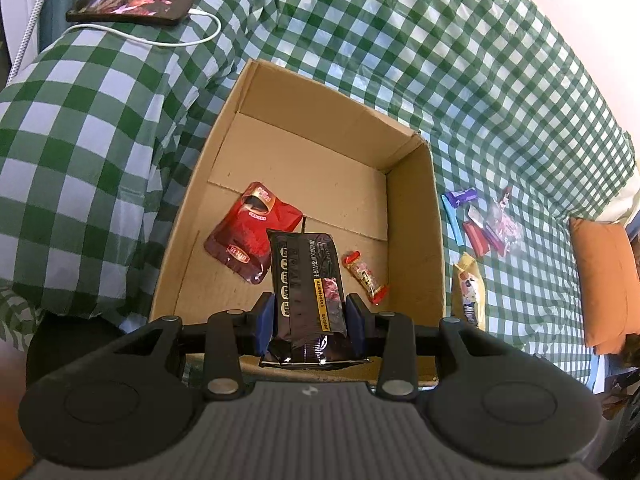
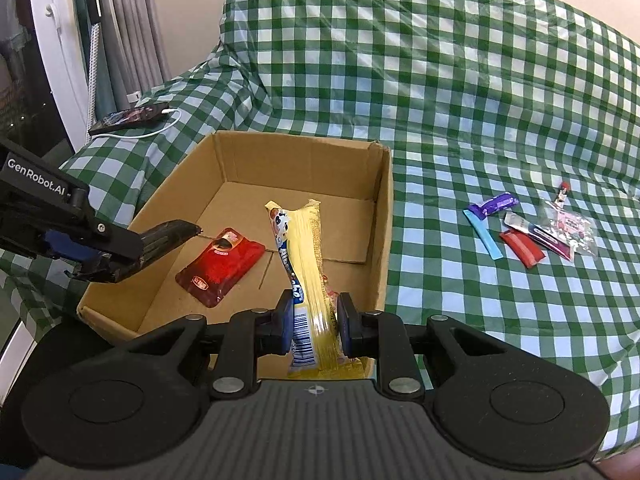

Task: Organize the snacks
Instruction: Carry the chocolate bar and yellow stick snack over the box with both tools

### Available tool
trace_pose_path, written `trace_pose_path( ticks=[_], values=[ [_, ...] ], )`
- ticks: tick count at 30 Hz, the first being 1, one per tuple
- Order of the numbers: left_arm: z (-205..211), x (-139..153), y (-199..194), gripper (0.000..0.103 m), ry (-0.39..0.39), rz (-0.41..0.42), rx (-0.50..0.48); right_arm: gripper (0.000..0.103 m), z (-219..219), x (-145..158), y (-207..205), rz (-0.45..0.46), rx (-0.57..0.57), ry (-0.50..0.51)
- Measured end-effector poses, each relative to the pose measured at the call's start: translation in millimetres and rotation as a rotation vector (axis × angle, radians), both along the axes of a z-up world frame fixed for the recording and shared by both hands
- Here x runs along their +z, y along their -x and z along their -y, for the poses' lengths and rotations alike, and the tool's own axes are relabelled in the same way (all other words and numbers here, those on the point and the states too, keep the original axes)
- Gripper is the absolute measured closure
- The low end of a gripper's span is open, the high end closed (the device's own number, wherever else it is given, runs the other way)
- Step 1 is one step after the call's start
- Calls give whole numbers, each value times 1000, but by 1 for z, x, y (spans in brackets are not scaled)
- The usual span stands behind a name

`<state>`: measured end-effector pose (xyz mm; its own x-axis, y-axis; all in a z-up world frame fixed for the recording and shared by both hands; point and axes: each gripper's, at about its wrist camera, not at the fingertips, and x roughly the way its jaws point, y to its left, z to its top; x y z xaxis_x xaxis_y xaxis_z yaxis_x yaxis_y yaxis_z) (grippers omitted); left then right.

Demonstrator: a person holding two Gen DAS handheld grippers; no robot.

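Over the cardboard box, my left tool pinches a black snack pack lengthwise, pointing down into it; my right tool pinches a yellow wafer pack near the box's right wall.

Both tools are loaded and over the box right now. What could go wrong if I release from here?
1. The right tool pinches the yellow packet only near its lower end; the long free part leans by the cardboard box wall and could tip outside.
2. The left tool holds the black packet above the red pouch and small candy; dropping may pile them.
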<state>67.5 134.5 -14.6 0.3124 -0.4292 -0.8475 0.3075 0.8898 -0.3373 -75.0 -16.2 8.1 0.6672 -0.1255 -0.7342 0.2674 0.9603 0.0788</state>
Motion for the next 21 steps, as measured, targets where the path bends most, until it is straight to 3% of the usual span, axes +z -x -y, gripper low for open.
trace_pose_path(
  ticks=[21],
  values=[
    [47, -37, -63, 61, -109, 56, 5, 79, 20, -44, -69, -77, 7, -55]
  ],
)
